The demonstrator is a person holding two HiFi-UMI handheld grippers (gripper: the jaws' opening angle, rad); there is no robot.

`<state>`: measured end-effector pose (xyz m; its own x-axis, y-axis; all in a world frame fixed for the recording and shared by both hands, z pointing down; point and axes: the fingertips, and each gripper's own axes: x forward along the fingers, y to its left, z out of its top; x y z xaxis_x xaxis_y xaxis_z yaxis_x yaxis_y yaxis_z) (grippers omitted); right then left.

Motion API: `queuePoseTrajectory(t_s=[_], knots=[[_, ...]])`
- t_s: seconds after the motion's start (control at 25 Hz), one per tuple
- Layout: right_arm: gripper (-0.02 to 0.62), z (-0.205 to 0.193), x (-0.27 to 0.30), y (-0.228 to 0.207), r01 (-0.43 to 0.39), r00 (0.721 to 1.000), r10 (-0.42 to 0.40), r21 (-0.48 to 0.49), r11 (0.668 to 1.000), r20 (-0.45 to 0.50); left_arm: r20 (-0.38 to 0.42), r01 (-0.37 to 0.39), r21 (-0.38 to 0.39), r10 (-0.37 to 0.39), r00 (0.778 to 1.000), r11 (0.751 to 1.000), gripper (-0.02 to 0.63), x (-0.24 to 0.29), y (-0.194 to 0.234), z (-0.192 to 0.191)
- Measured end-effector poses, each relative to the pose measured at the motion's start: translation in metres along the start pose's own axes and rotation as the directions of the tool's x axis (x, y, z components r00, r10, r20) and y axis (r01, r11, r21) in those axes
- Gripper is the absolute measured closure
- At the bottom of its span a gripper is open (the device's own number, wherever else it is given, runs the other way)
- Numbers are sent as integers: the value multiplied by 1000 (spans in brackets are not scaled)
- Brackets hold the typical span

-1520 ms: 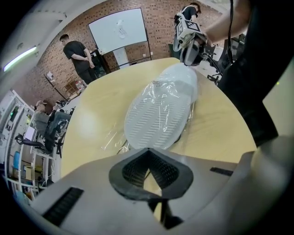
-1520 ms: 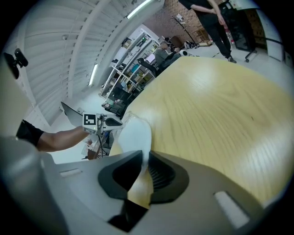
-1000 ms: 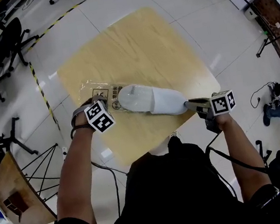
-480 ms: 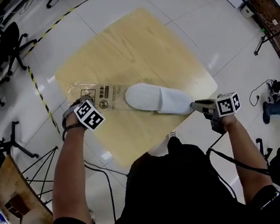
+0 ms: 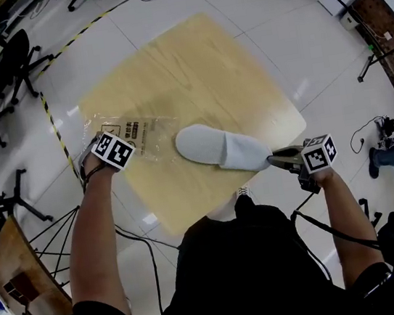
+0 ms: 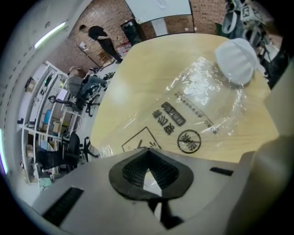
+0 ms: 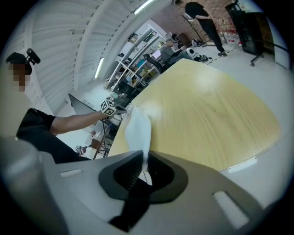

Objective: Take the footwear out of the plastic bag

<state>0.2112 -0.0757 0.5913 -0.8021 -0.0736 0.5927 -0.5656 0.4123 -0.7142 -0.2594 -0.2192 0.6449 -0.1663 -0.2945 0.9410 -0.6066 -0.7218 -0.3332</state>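
Pinched fully shut on a fold of the plastic bag (image 5: 138,134) with the left tongs (image 6: 148,176), nothing between the jaws but the film. Clamped narrowly on the heel edge of the white slipper (image 5: 221,149) with the right tongs (image 7: 142,172), the fabric running straight out from between the pads. Compared with a second ago: bag dragged well away from the right tongs, toward the bench (image 5: 198,65) edge on the left-tongs side, with the slipper held nearly where it was. Then, sleeved over the toe half of the slipper; now, lying flat and crumpled just ahead of the left tongs, open mouth at the slipper's toe. Hard to tell from either view whether touching the toe tip or just clear of it, but no longer wrapped round any real length of the shoe. Slipper stretched out over the bench in front of the right tongs, toe pointing toward the left tongs, bare of plastic along nearly all its length. Judging by that, extraction as good as done: probably only a last small separation left, then letting go on both sides. Only one slipper in view, and nothing else visible inside the bag.
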Motion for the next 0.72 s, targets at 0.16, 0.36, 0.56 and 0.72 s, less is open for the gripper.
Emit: queuePoseTrajectory(t_s=[0.16, 0.36, 0.56, 0.72], knots=[[560, -3, 5, 6, 3, 999, -5, -39, 999, -42, 34, 37, -79, -34, 999, 996, 601, 3, 1, 6], [560, -9, -5, 5, 19, 998, -22, -57, 998, -60, 305, 227, 146, -262, 916, 963, 550, -38, -59, 57], [560, -12, -8, 1, 24, 999, -25, -29, 999, -39, 284, 306, 375, -423, 860, 875, 402, -52, -124, 69], [560, -10, -5, 4, 21, 999, -22, -34, 999, -42, 240, 309, 368, -410, 880, 877, 477, -39, -130, 68]])
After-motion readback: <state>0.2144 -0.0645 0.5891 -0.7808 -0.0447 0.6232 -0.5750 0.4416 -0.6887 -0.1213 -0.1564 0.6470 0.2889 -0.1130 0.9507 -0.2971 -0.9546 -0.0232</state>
